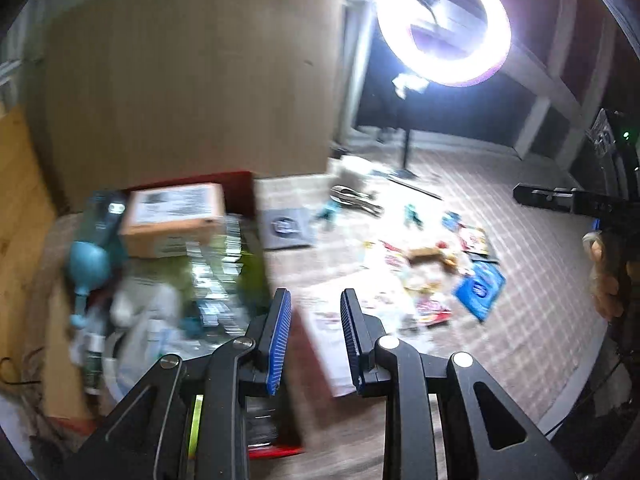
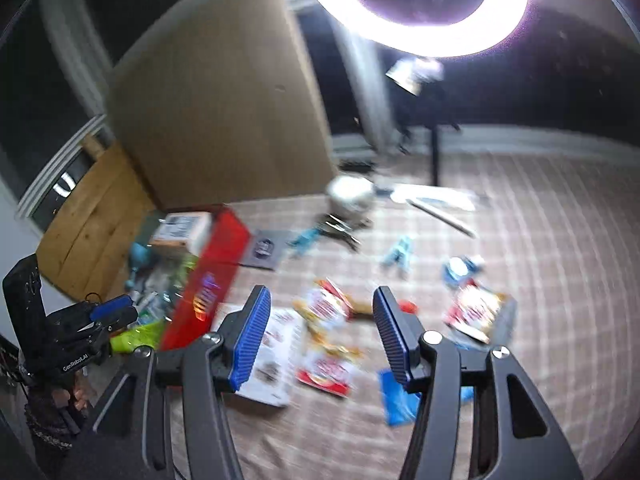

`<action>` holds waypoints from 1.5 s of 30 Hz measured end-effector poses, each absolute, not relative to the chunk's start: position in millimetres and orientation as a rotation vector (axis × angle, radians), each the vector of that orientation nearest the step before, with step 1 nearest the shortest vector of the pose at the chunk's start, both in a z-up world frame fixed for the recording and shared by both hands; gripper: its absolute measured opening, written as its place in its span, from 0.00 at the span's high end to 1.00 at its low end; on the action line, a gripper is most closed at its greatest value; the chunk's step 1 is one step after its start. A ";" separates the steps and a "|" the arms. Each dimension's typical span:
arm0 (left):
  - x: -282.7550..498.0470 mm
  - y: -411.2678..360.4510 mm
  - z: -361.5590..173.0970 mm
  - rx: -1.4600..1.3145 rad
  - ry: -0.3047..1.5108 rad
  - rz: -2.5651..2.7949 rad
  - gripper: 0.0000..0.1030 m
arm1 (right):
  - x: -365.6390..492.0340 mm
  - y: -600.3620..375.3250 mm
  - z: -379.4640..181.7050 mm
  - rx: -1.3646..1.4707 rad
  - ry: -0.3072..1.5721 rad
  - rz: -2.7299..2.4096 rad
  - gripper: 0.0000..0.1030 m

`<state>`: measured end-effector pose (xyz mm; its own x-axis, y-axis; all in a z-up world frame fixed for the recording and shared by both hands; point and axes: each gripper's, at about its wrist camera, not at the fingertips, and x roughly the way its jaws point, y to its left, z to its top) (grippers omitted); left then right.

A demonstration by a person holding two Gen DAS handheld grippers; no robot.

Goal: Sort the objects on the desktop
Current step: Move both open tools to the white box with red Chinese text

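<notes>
My left gripper is open and empty, above the right wall of a red storage box that holds a cardboard parcel, a blue bulb and other clutter. My right gripper is open and empty above scattered snack packets on the checked tablecloth. A white leaflet and a blue packet lie just under it. The left gripper also shows in the right wrist view, over the red box. The right gripper shows at the right edge of the left wrist view.
Blue clips, a grey card, metal pliers and a white round object lie farther back. A bright ring light on a stand is behind the table. A brown board stands at the back left.
</notes>
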<state>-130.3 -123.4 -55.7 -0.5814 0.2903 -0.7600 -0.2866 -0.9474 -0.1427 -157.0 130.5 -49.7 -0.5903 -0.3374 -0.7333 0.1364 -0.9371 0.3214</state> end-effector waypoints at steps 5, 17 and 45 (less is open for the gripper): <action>-127.6 -79.7 -86.3 -1.313 -0.037 2.484 0.76 | -153.3 140.5 -82.4 1.333 -0.407 -2.491 0.49; -108.2 -71.7 -138.6 -1.522 -0.131 2.653 0.62 | -191.5 48.0 -151.2 1.476 -0.242 -2.172 0.63; -118.1 -46.4 -155.0 -1.584 -0.094 2.696 0.27 | -245.8 21.9 -181.9 1.537 -0.068 -1.984 0.68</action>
